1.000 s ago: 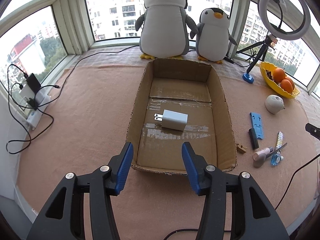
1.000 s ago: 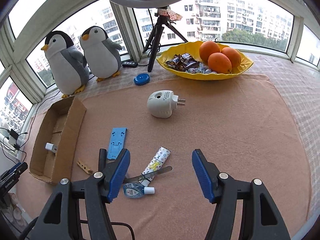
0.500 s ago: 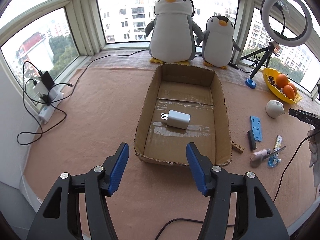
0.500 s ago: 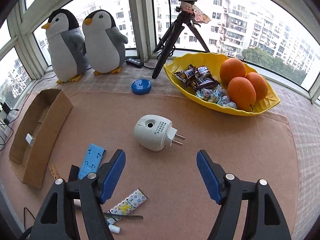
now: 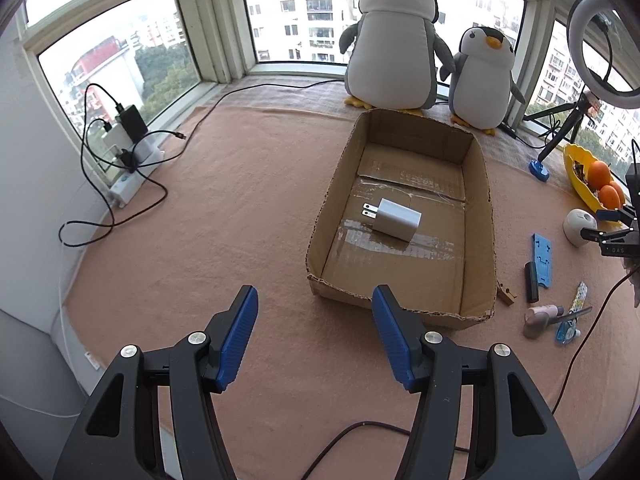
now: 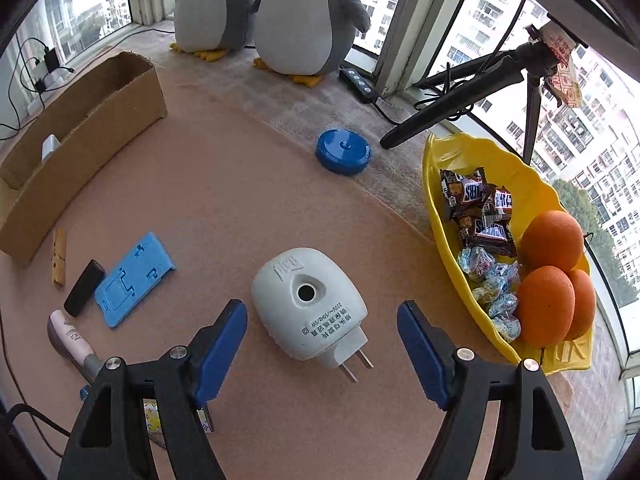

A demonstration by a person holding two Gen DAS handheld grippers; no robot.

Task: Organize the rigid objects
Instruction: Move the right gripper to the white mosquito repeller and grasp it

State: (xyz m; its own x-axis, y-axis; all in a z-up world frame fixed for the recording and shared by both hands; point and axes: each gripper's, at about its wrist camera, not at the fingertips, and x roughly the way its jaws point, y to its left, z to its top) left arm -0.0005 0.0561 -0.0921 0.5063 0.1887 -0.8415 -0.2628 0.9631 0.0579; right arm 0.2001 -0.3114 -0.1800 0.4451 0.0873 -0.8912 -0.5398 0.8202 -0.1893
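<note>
Pink mat (image 6: 248, 184); white plug-in device (image 6: 308, 304) lying.

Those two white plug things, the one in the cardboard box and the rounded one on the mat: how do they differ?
The white charger is a plain rectangular block; the rounded plug-in device is domed, with a round hole and printed lettering. The charger lies inside the cardboard box; the device lies on the mat between the right gripper's open jaws. Both are white with two flat prongs.

Bright, even daylight through the windows (image 5: 300, 16) behind the penguins (image 5: 390, 40). Sky there blown out white. Soft, faint shadows under the cardboard box (image 5: 476, 240); glare on its tape. Strong fisheye bending and dark vignette at all 4 corners. Sharp throughout, no motion blur.
</note>
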